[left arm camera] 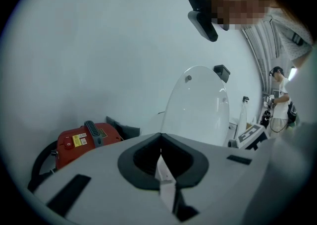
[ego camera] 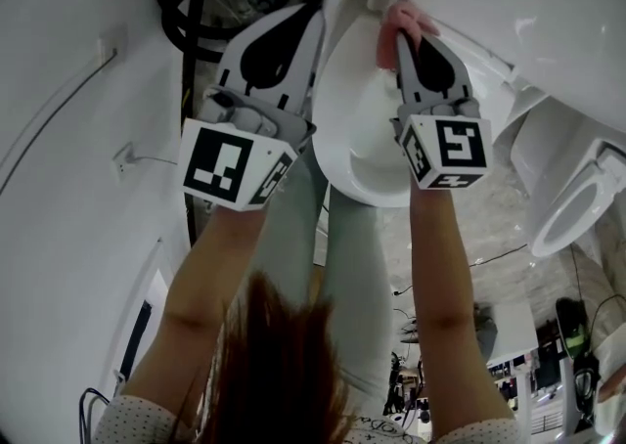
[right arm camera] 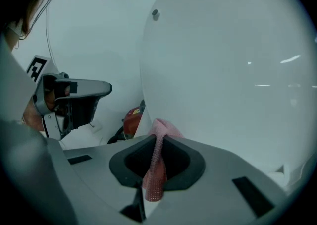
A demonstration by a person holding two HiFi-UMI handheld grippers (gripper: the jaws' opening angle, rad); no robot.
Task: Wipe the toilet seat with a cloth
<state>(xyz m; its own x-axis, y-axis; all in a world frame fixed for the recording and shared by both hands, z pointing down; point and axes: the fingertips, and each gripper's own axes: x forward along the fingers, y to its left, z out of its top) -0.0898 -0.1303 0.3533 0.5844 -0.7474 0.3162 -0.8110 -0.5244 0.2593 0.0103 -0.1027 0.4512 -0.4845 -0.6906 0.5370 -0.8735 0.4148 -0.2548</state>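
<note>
The white toilet seat (ego camera: 342,110) lies below my two grippers in the head view, with its raised lid (right arm camera: 223,70) filling the right gripper view. My right gripper (ego camera: 404,36) is shut on a pink cloth (ego camera: 401,15), and the cloth's bunched end rests against the seat's far rim by the lid. In the right gripper view the pink cloth (right arm camera: 155,182) hangs pinched between the closed jaws of that gripper (right arm camera: 157,139). My left gripper (ego camera: 311,17) is shut with nothing in it, beside the seat's left edge. Its jaws (left arm camera: 161,135) meet in front of the lid (left arm camera: 198,105).
A red machine (left arm camera: 84,140) with a black hose (ego camera: 176,22) stands against the white wall behind the toilet on the left. A second white toilet (ego camera: 577,207) stands at the right. A person (left arm camera: 280,87) stands far off at the right.
</note>
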